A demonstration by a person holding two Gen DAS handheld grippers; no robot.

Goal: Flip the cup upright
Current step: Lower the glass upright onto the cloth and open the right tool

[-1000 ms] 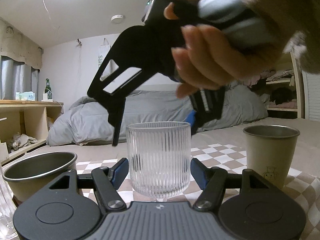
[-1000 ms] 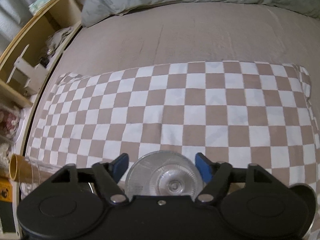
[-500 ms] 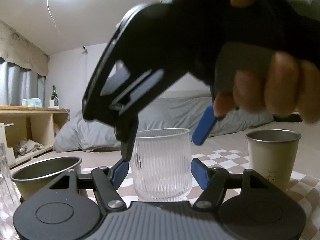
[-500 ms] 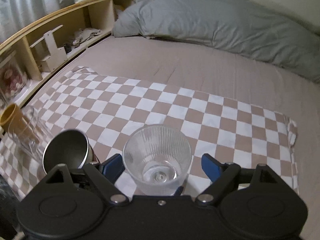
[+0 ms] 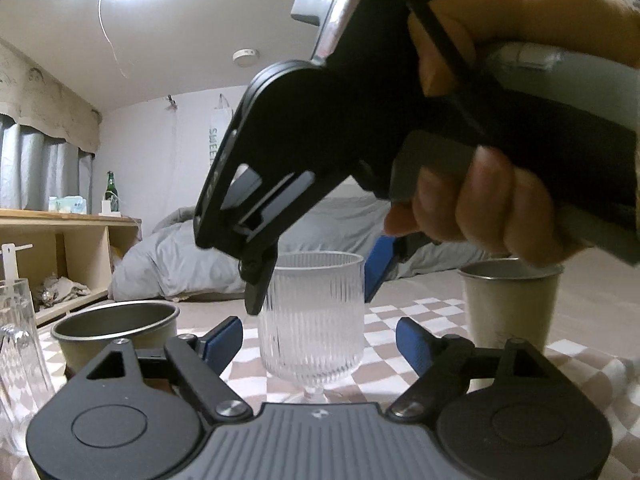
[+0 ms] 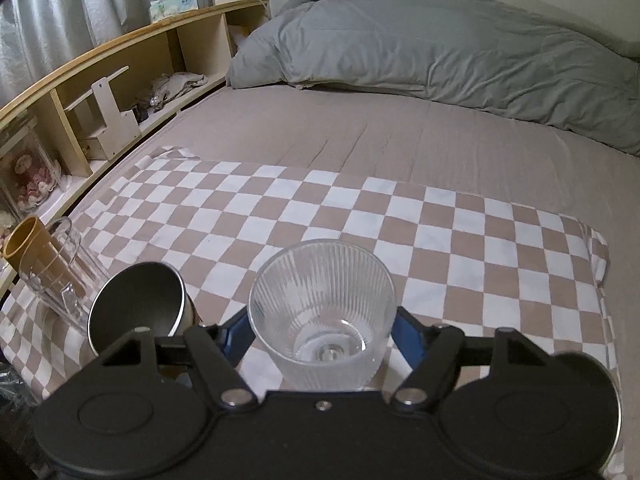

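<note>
The ribbed glass cup (image 5: 312, 320) is standing upright on the checkered cloth (image 6: 360, 216) spread over the bed, its short foot partly hidden behind the left claw (image 5: 319, 336), whose blue pads are sitting released, clear of the glass on both sides. The right claw (image 6: 322, 334) is reaching down from above, fingers also spread and apart from the walls. The cup is looking empty, as is the metal cup (image 6: 138, 308) beside it.

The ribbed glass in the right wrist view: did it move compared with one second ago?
Cannot tell. The ribbed glass now shows its side wall against the checkered cloth, but the right gripper itself tilted up, so the camera moved.
</note>
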